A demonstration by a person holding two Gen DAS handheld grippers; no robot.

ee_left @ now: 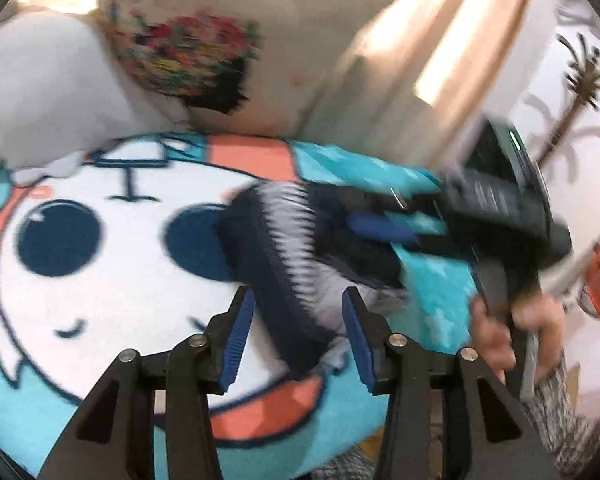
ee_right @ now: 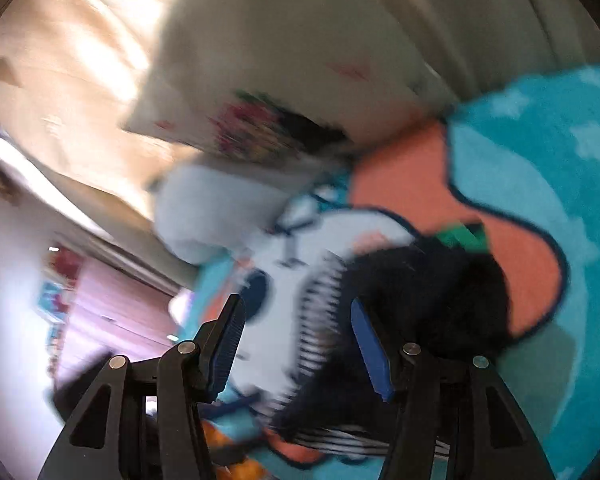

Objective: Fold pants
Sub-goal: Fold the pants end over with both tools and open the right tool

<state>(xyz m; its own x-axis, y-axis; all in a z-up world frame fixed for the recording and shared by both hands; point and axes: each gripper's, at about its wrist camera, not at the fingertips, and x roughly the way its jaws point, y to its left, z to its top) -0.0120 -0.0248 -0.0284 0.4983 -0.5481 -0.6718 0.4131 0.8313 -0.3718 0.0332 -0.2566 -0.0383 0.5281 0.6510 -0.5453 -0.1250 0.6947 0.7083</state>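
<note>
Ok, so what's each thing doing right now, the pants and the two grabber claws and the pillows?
pants: bunched in a heap on the cartoon blanket, not folded flat.
left gripper: open, pants between its fingers.
right gripper: open, over the pants.
picture pillow: propped up behind the blanket.
white pillow: lying beside it.

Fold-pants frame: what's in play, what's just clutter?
In play: pants, left gripper, right gripper.
Clutter: cartoon blanket, floral pillow, white pillow, palm-tree wall decal.
</note>
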